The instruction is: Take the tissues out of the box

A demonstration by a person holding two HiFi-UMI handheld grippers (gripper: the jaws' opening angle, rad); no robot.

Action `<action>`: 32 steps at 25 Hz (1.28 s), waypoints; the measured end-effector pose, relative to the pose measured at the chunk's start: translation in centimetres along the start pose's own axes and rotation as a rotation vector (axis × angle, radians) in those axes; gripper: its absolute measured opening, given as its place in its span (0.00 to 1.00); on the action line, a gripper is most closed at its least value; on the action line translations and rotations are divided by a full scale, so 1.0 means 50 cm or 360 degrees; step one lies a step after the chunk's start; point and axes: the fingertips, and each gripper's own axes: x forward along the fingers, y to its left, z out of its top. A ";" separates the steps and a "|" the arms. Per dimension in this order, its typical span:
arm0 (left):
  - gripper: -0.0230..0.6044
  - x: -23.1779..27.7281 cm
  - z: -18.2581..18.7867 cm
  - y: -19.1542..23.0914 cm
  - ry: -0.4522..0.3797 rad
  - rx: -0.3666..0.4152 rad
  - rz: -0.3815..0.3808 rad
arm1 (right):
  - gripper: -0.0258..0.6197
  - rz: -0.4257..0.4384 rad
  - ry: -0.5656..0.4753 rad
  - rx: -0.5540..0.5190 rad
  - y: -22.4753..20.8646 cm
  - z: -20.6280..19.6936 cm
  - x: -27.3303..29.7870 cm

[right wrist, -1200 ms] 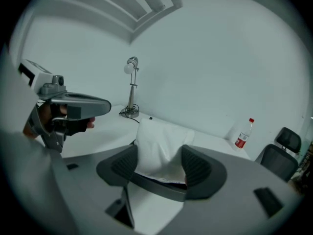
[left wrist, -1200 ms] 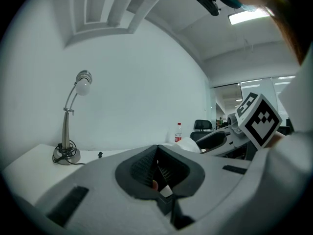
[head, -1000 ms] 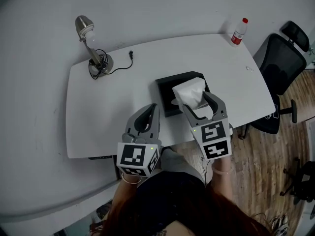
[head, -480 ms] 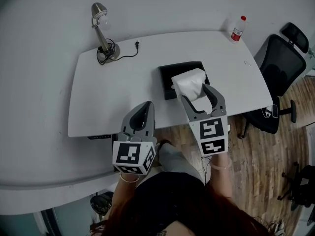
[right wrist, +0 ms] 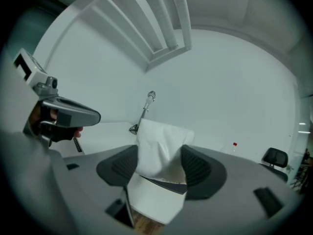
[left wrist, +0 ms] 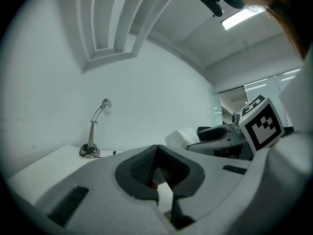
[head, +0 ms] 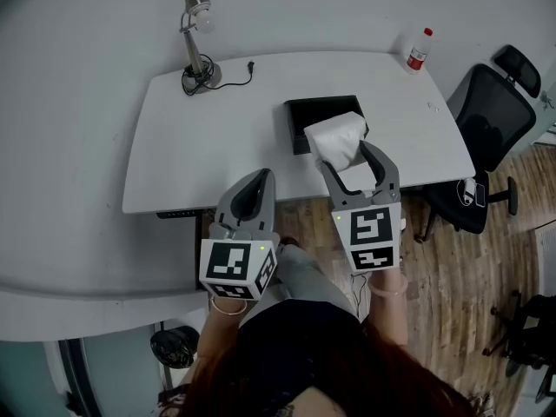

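A black tissue box [head: 304, 115] lies on the white table [head: 191, 155], its dark inside showing. My right gripper [head: 349, 148] is shut on a thick white wad of tissues [head: 337, 137], held over the box's near right corner. In the right gripper view the tissues [right wrist: 159, 146] stand up between both pads [right wrist: 196, 169], above the table. My left gripper [head: 258, 183] hovers at the table's near edge, left of the box, shut and empty. In the left gripper view its tips [left wrist: 156, 155] meet, with the tissues [left wrist: 182, 137] off to the right.
A desk lamp [head: 198, 55] with its cord stands at the table's far left. A small red-capped bottle [head: 419, 52] is at the far right corner. A black office chair [head: 486, 120] stands right of the table on the wooden floor [head: 452, 268].
Both grippers have drawn back toward the person and the table's near edge. The tissues have come along with the right gripper, from over the box's middle to its near right corner.
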 end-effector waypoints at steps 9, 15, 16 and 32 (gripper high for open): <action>0.07 -0.050 0.012 -0.029 -0.0031 -0.0017 -0.0016 | 0.50 -0.0044 -0.0080 -0.0020 0.023 0.027 -0.074; 0.07 -0.054 0.020 -0.043 -0.0054 -0.0009 -0.0022 | 0.50 -0.0050 -0.0143 0.0008 0.026 0.032 -0.098; 0.07 -0.053 0.020 -0.045 -0.0055 -0.0007 -0.0020 | 0.50 -0.0055 -0.0147 0.0012 0.022 0.031 -0.101; 0.07 -0.050 0.033 -0.146 -0.0047 0.0035 0.0044 | 0.50 0.0016 -0.0246 0.0043 -0.034 0.026 -0.191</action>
